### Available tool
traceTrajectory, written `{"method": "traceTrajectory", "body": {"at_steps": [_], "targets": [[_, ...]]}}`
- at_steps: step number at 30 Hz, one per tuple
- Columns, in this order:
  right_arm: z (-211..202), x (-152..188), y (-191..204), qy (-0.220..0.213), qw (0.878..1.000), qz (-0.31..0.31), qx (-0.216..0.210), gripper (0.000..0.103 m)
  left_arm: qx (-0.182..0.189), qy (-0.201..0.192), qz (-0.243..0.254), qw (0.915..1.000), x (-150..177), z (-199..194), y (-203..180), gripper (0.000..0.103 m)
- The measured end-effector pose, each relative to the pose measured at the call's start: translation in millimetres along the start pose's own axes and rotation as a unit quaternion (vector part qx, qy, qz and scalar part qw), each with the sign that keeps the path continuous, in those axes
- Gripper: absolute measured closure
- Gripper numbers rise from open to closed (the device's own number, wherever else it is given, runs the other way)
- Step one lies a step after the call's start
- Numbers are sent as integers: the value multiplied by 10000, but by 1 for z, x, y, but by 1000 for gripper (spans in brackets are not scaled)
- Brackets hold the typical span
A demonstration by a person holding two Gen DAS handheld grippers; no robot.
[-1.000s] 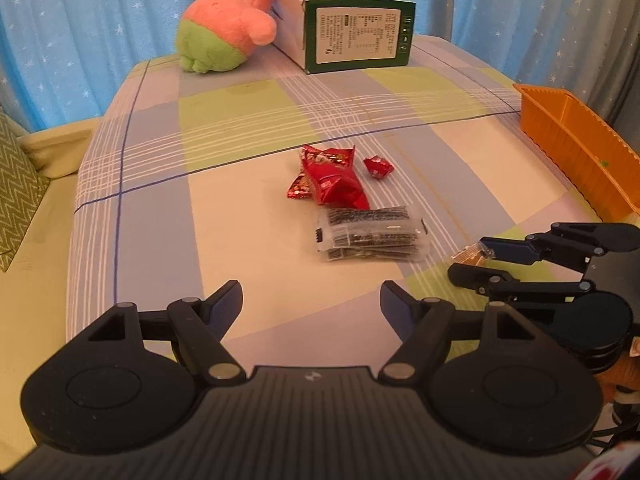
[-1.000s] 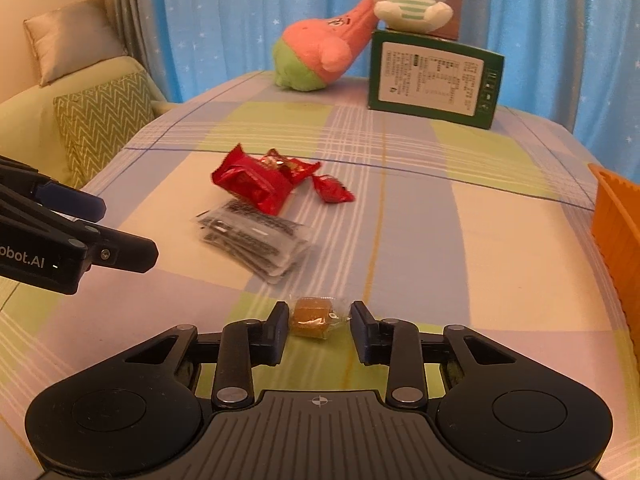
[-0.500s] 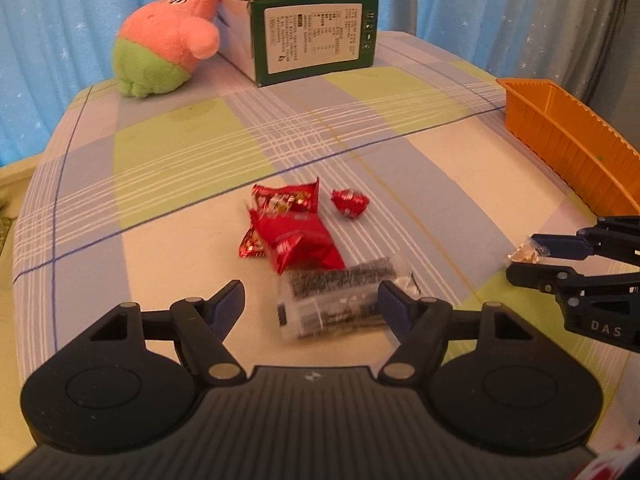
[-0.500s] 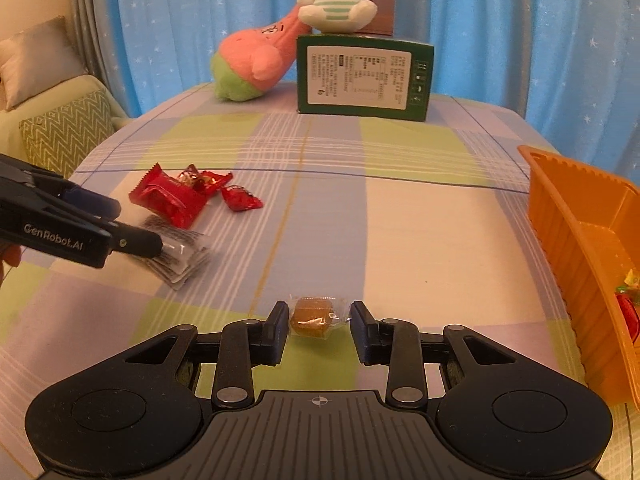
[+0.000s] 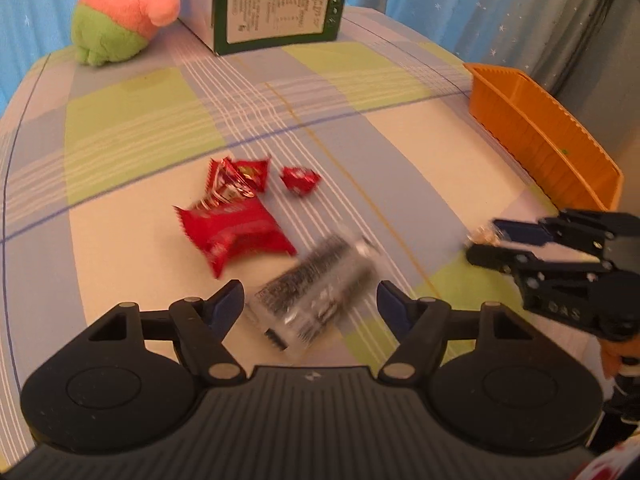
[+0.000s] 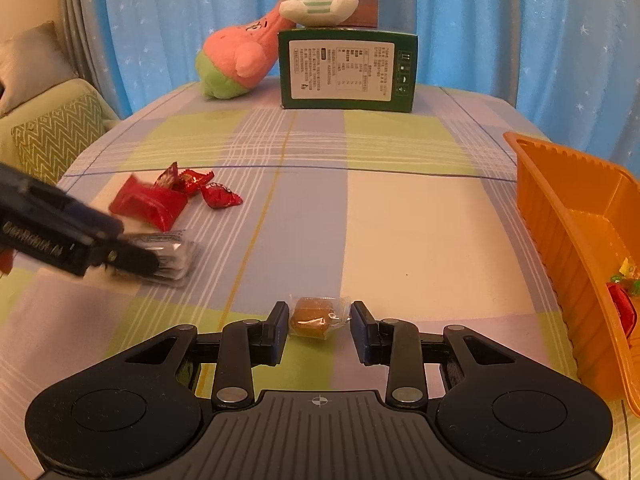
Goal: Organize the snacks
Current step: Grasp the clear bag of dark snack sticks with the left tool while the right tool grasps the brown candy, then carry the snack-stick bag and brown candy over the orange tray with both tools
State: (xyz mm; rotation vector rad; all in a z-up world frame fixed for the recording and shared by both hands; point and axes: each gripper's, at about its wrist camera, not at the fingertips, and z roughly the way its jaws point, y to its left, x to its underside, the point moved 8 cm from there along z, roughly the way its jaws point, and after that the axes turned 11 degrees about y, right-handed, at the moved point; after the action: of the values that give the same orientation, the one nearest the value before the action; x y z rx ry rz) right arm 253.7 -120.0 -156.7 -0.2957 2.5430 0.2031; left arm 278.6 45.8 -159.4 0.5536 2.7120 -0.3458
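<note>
Right wrist view: a wrapped brown candy (image 6: pixel 314 317) is clamped in my right gripper (image 6: pixel 319 327), above the checked cloth (image 6: pixel 400 220), left of the orange basket (image 6: pixel 568 216). My left gripper (image 5: pixel 311 303) straddles the clear black-printed packet (image 5: pixel 316 300), its jaws just closing but not yet pressing; red packets (image 5: pixel 236 236) lie beyond.

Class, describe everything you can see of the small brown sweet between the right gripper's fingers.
The brown sweet is a small caramel-coloured block sealed in clear, crinkly wrapping with a twisted end on its right. It sits between the right gripper fingers, seemingly held at its wrapper ends, above the checked tablecloth. The left wrist view shows only a blurred glint.
</note>
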Motion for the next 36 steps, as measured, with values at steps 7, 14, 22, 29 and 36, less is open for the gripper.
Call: {"method": "traceTrajectory", "body": {"at_steps": [7, 14, 22, 29, 36], "targets": [[-4, 2, -4, 3, 10000, 81, -7, 69, -319, -44, 480, 9983, 10, -7, -26, 38], [-8, -1, -9, -18, 9999, 167, 10, 69, -598, -166, -109, 9980, -13, 8, -16, 58], [-12, -2, -17, -49, 9996, 277, 1, 69, -883, 4, -219, 9959, -9, 16, -24, 68], [-27, 4, -22, -86, 9993, 373, -6, 69, -865, -26, -556, 9947, -2, 0, -37, 69], [-53, 10, -30, -189, 9988, 457, 43, 69, -658, -224, -765, 9946, 5, -24, -63, 69]]}}
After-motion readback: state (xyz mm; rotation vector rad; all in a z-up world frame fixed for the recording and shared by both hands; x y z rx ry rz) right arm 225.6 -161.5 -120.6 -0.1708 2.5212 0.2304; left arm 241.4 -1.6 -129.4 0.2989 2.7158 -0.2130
